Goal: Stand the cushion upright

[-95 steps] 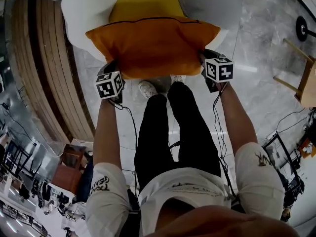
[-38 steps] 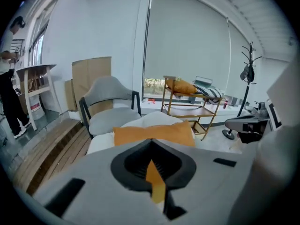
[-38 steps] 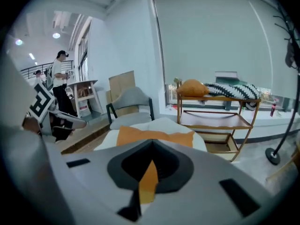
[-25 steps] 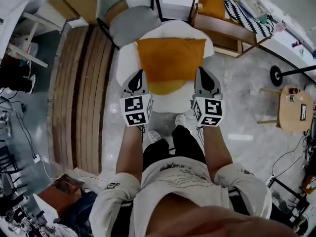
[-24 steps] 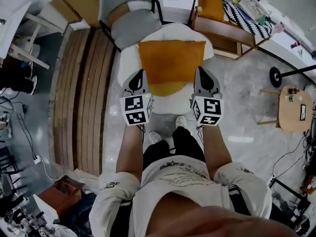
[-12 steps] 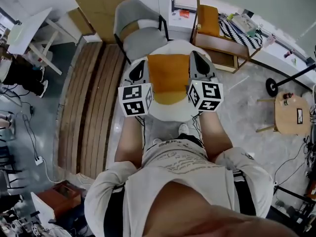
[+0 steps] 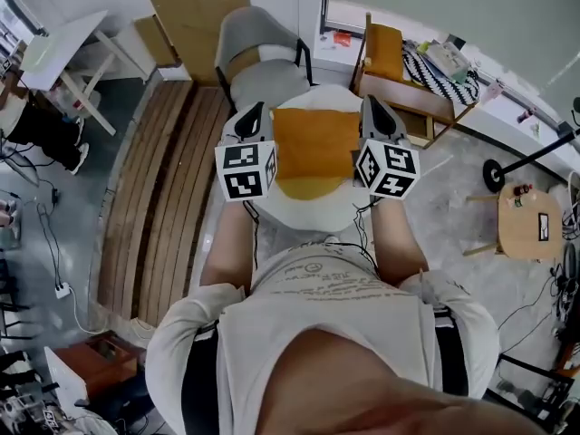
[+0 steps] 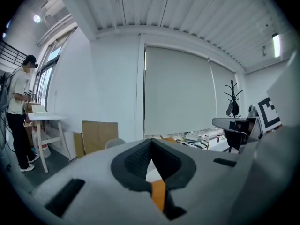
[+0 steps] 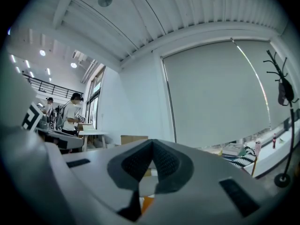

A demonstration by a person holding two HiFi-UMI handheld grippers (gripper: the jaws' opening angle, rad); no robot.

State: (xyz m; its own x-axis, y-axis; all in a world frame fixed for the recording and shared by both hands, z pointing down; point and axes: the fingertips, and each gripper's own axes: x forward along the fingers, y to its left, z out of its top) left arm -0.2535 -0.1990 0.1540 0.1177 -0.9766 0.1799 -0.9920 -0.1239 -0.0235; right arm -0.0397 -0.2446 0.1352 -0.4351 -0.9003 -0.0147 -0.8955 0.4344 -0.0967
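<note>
The orange cushion (image 7: 313,148) rests on a round white armchair (image 7: 304,208) straight ahead of me in the head view; I cannot tell how steeply it stands. My left gripper (image 7: 252,114) hovers by its left edge and my right gripper (image 7: 373,107) by its right edge, both raised above it and apart from it. Each gripper is shut with nothing between the pads. In the left gripper view the left gripper (image 8: 151,146) points level, with a sliver of the cushion (image 8: 158,195) below the jaws. The right gripper (image 9: 151,149) shows the same shut jaws in its own view.
A grey chair (image 7: 258,57) stands behind the armchair, and a wooden chair with an orange pad (image 7: 385,53) at the back right. A round wooden side table (image 7: 530,220) is at the right, a slatted wooden strip (image 7: 154,198) at the left. A person (image 8: 18,107) stands by a white table (image 7: 63,43).
Both grippers have risen beside the cushion, staying shut. The cushion, held between them several seconds ago, stays on the white armchair. The head view now looks from higher up.
</note>
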